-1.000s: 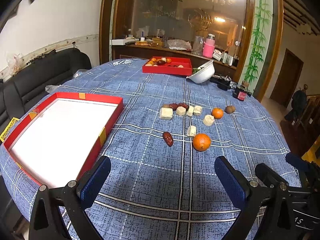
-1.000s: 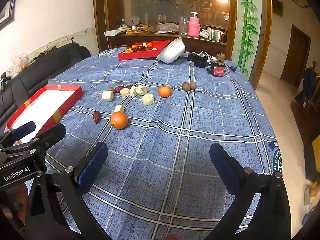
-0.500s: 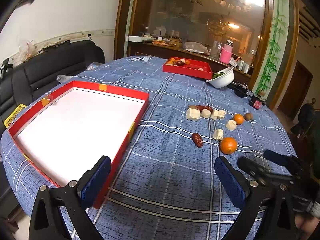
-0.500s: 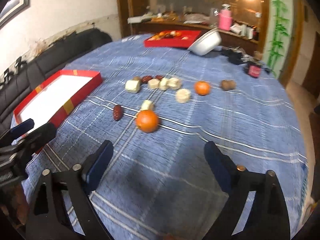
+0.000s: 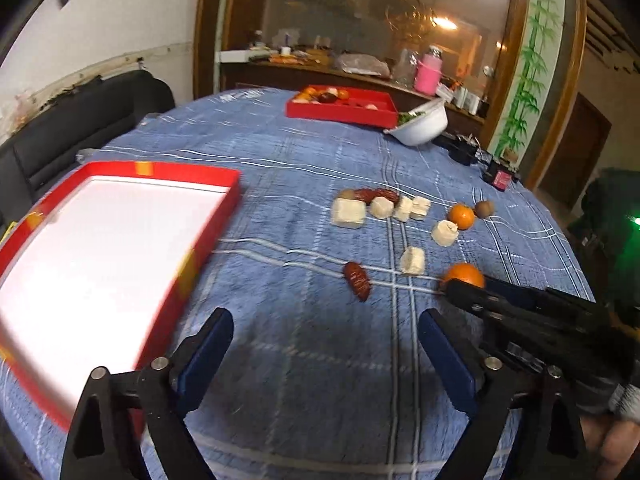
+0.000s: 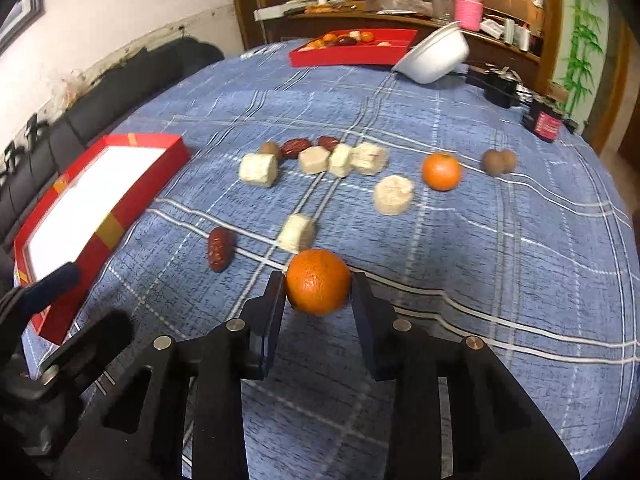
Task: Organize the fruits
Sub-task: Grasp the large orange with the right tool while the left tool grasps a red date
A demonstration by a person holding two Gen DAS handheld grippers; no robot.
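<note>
My right gripper [image 6: 318, 294] is low over the blue checked cloth, its jaws closing, with both pads against the near orange [image 6: 318, 282]. The same orange [image 5: 464, 274] peeks out behind that gripper in the left wrist view. A red date [image 6: 220, 248] and a pale cube [image 6: 297, 233] lie just beyond it. Farther off are several more pale cubes, two dates, a second orange [image 6: 441, 171] and brown round fruits [image 6: 498, 161]. My left gripper [image 5: 325, 328] hovers wide, its jaws closing slightly with nothing between them, beside the red tray [image 5: 180, 170] with its white bottom.
A second red tray [image 5: 340, 110] with fruit sits at the table's far side, a tipped white bowl [image 5: 420, 122] beside it. A dark jar [image 5: 500, 178] stands near the right edge. A black sofa [image 5: 80, 132] lines the left wall.
The right gripper has come forward and down to the near orange, and its jaws have narrowed onto it. The left gripper has sunk and shifted, its jaws slightly narrower.
</note>
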